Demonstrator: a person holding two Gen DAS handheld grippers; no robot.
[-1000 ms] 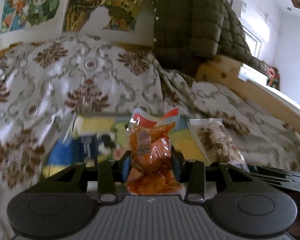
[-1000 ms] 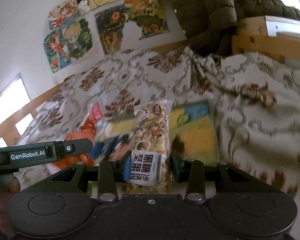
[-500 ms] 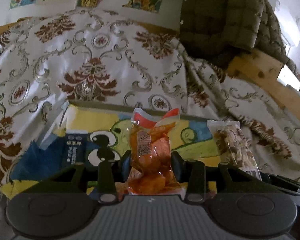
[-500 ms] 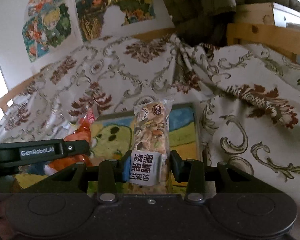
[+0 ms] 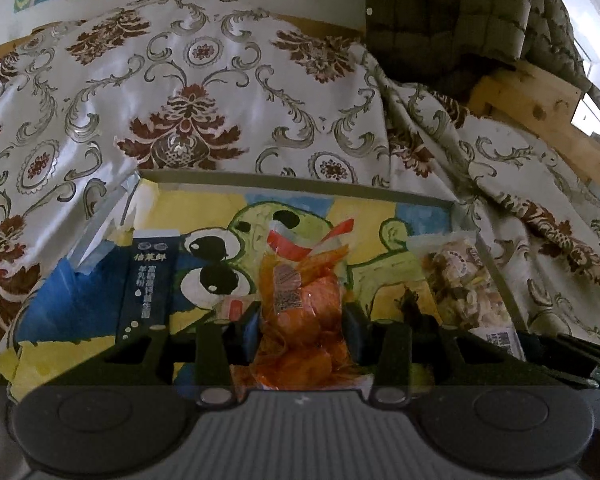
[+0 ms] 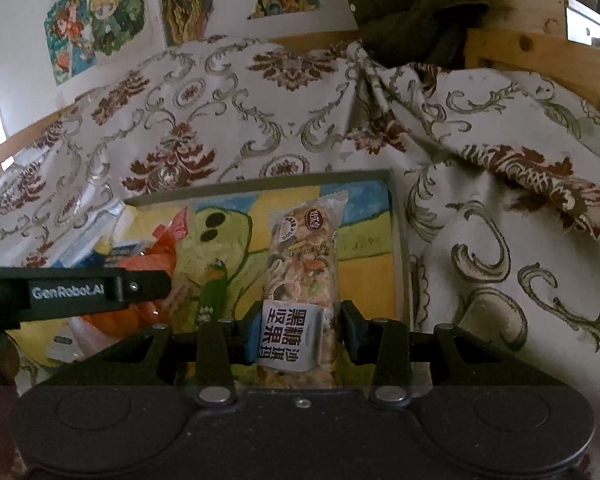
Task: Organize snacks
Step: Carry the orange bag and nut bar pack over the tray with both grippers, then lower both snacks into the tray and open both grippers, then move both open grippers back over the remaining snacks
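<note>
My left gripper (image 5: 302,318) is shut on a clear bag of orange snacks (image 5: 300,296), held upright over a shallow tray (image 5: 300,183) with a painted frog on its floor. A dark blue sachet (image 5: 150,280) lies in the tray's left part. My right gripper (image 6: 300,326) is shut on a long nut-bar packet (image 6: 304,248) with a white label, over the tray's right side (image 6: 396,240). The nut bar (image 5: 464,280) shows at the right of the left wrist view. In the right wrist view the orange bag (image 6: 156,252) shows at the left.
The tray lies on a white bedspread (image 5: 204,80) with brown and grey ornaments. A wooden bed frame (image 5: 540,120) runs along the right. An olive quilted jacket (image 5: 440,12) hangs at the back, and posters (image 6: 100,20) cover the wall.
Both grippers have come down and forward over the tray, which now fills more of each view. Both packets stay gripped as before.
</note>
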